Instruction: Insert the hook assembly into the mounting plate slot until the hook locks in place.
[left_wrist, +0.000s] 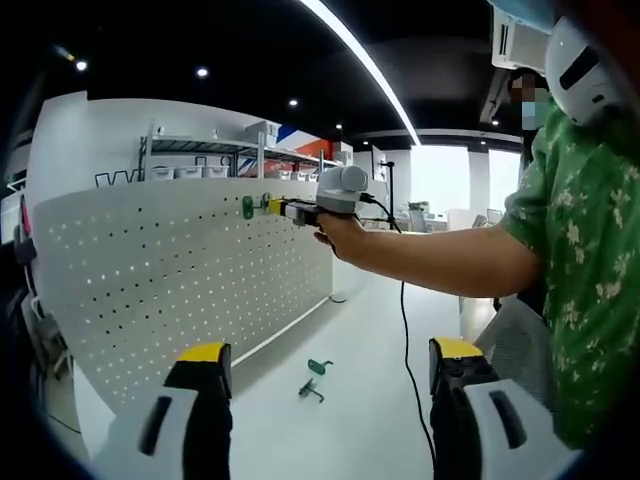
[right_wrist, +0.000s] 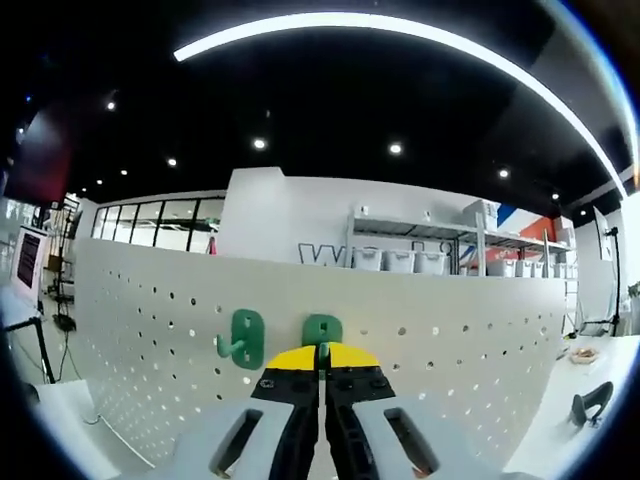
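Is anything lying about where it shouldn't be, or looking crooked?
Two green hooks lie loose on the table by the pegboard, not hung. One hook is already mounted on the board. The right gripper is shut on another hook pressed against the board. Nothing looks damaged.

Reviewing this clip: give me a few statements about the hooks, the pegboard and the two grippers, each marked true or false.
1. The right gripper is shut on a green hook at the pegboard. True.
2. Another green hook already sits on the board beside it. True.
3. The left gripper holds a hook. False: its jaws stand wide apart with nothing between them.
4. No hooks lie on the white table. False: spare hooks lie there in the left gripper view.
5. The pegboard lies flat on the table. False: it stands upright.
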